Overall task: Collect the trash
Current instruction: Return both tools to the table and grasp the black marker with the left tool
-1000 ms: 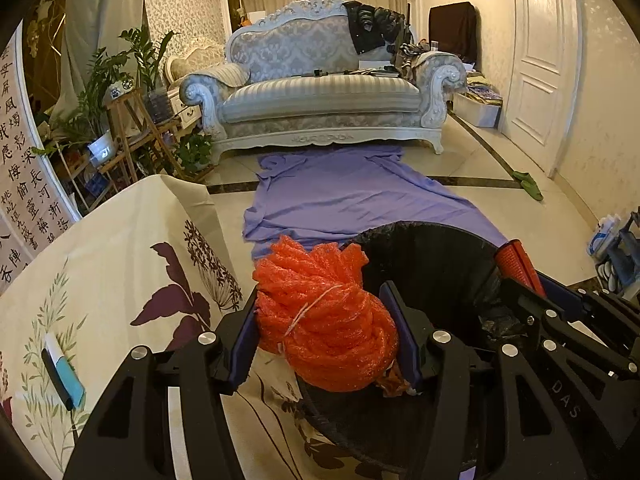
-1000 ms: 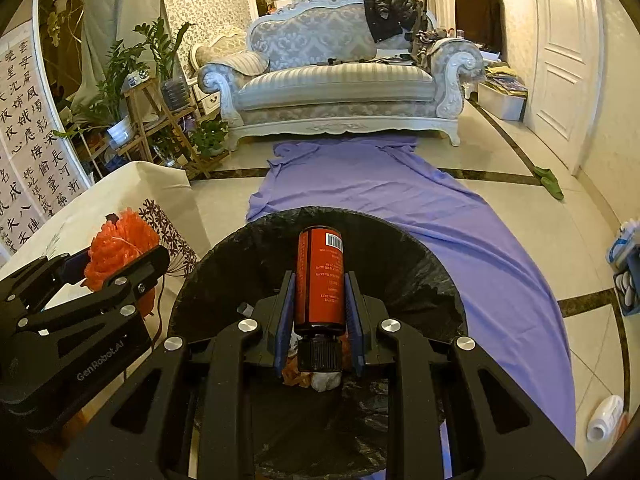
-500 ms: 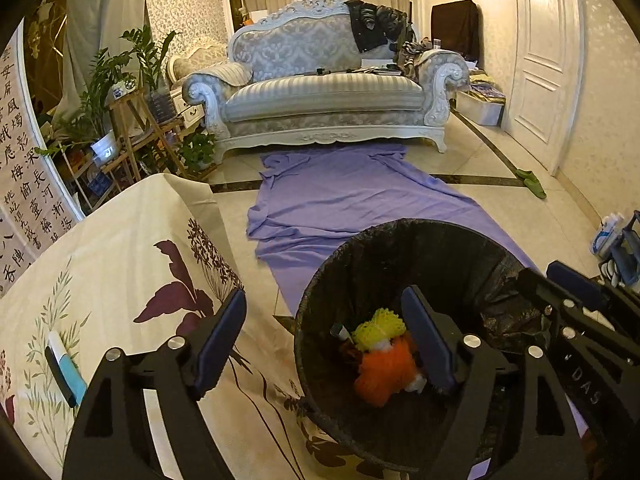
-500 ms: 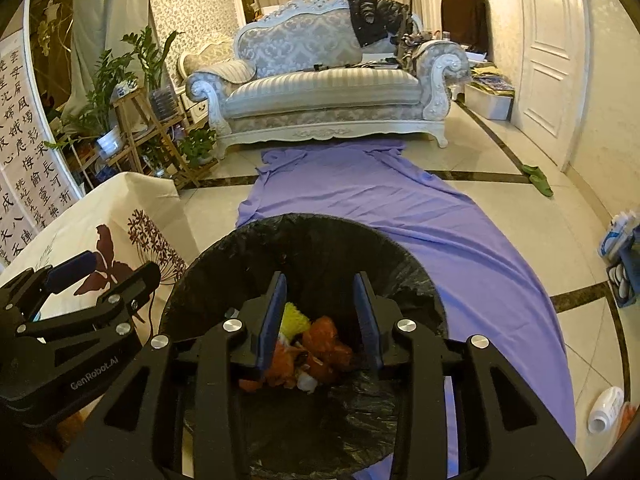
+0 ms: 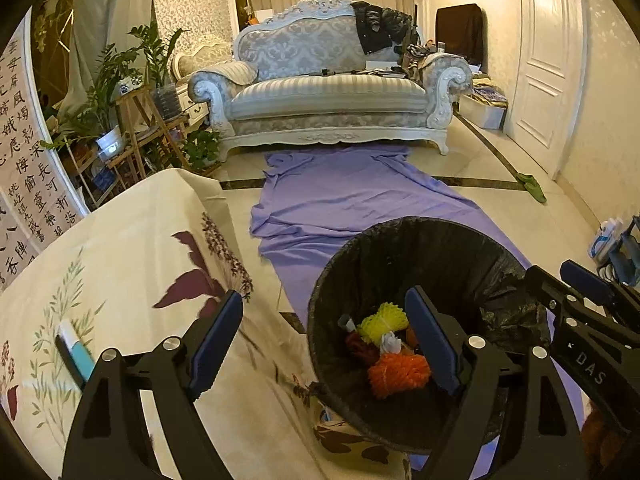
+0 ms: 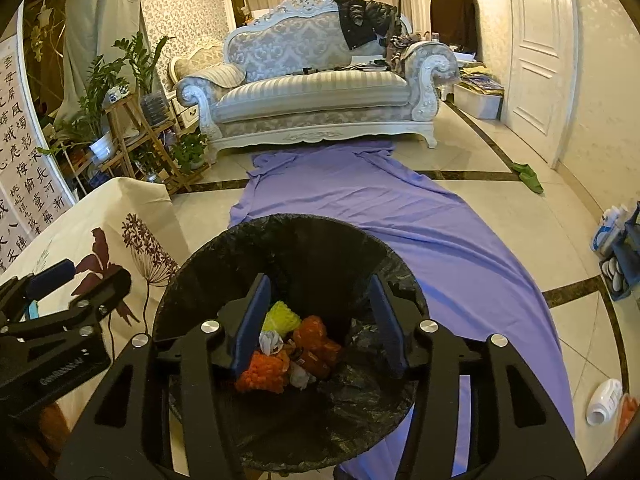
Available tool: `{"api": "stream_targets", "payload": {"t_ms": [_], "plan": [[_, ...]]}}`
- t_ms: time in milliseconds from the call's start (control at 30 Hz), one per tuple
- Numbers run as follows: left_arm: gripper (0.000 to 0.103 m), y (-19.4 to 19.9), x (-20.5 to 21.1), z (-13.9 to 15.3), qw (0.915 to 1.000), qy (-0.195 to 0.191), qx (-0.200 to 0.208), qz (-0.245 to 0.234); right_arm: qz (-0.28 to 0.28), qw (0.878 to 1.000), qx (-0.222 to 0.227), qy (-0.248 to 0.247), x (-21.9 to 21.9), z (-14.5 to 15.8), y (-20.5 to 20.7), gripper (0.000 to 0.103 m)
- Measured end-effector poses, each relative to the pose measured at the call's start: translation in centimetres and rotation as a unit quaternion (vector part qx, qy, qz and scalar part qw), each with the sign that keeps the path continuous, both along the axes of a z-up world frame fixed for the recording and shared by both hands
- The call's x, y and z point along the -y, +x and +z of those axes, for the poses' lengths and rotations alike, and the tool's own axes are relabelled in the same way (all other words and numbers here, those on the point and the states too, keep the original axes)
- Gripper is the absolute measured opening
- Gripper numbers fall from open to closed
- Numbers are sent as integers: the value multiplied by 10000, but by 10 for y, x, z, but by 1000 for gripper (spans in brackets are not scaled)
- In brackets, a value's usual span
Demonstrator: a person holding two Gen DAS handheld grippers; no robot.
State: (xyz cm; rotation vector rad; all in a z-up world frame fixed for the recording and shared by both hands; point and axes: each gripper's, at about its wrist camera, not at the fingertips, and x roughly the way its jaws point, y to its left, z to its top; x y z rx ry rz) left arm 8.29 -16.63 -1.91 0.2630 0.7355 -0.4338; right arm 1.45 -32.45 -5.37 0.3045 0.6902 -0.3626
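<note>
I read "DAS" on the right gripper (image 5: 586, 292), and Chinese calligraphy on the wall scroll (image 5: 28, 152) left of the sofa (image 5: 328, 96).

Ahead of you a long purple cloth (image 6: 360, 208) lies on the pale tiled floor, running up to an ornate white-framed grey sofa (image 6: 316, 92). At your left sits a cream floral-print tablecloth (image 5: 100, 264), with potted green plants (image 5: 108, 80) beyond.

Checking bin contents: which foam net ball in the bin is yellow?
The foam net ball at the far side of the bin; the others nearer the camera are orange.
</note>
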Motion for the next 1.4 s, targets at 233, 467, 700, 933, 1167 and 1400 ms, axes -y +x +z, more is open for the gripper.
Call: {"api": "stream_targets", "payload": {"t_ms": [233, 467, 700, 933, 1167, 1400], "plan": [[81, -5, -22, 8, 9998, -54, 26, 167, 203, 9998, -28, -13, -19, 0, 0, 58], [81, -9, -57, 14, 9985, -163, 39, 518, 374, 9993, -27, -35, -40, 4, 1, 62], [81, -6, -99, 14, 9957, -146, 22, 918, 727, 9973, -5, -60, -73, 11, 8, 62], [81, 0, -144, 12, 9904, -140, -22, 1378, 1183, 9929, 15, -125, -113, 17, 20, 63], [81, 13, -186, 7, 9821, -143, -145, 1875, 1604, 9869, 17, -143, -146, 22, 34, 64], [81, 33, -208, -5, 9755, -68, -382, 2165, 1823, 9832, -47, -86, -161, 18, 46, 64]]}}
